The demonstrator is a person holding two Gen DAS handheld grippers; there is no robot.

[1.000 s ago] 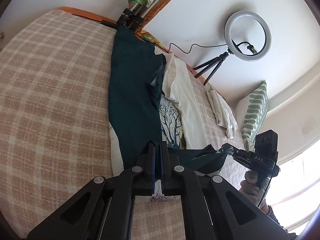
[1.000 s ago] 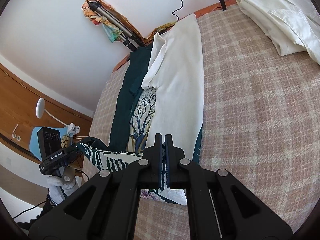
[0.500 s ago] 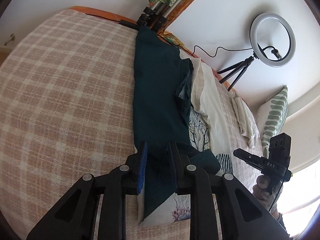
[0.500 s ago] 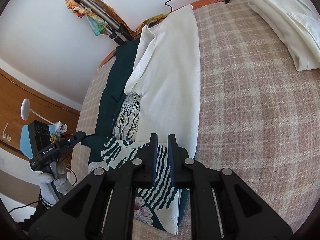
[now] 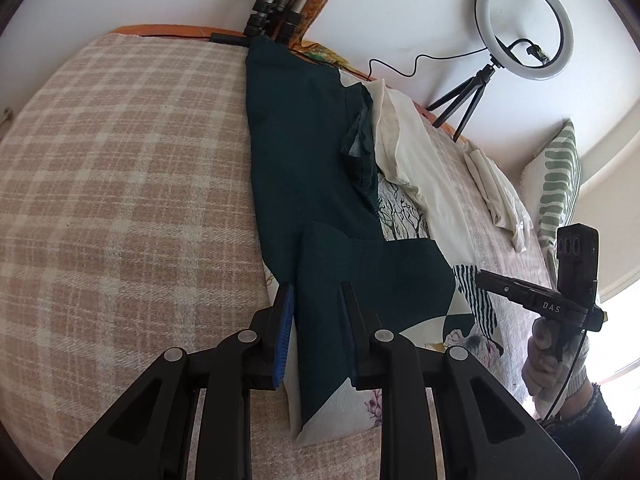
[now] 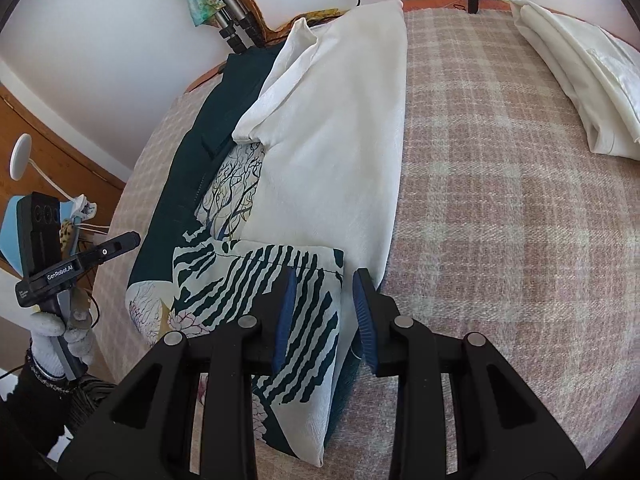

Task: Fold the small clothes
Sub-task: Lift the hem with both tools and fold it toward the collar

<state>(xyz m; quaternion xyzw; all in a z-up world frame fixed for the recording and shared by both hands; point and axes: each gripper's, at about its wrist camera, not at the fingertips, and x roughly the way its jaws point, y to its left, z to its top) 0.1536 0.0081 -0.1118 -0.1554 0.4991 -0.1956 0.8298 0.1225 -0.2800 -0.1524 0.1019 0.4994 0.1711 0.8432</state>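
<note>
A long garment lies on the plaid bed, dark green (image 5: 304, 168) on one side and cream-white (image 6: 332, 140) on the other, with a tree print (image 6: 232, 196) between. Its near end is folded back, showing a dark green flap (image 5: 360, 276) and a striped panel (image 6: 292, 300). My left gripper (image 5: 316, 300) is open, its jaws either side of the green flap's edge. My right gripper (image 6: 324, 284) is open over the striped panel's edge. Each gripper also shows in the other's view: the right one (image 5: 532, 300) and the left one (image 6: 80, 260).
A folded cream cloth (image 6: 584, 80) lies at the far right of the bed (image 6: 500, 220). A ring light on a tripod (image 5: 520, 28) stands behind the bed. A leaf-print pillow (image 5: 556, 184) leans by the wall. Folded tripod legs with a coloured cloth (image 5: 280, 4) stand at the bed's far edge.
Both grippers were shut on the garment's near end and lifted it; they have laid it folded back on the garment and opened, releasing it.
</note>
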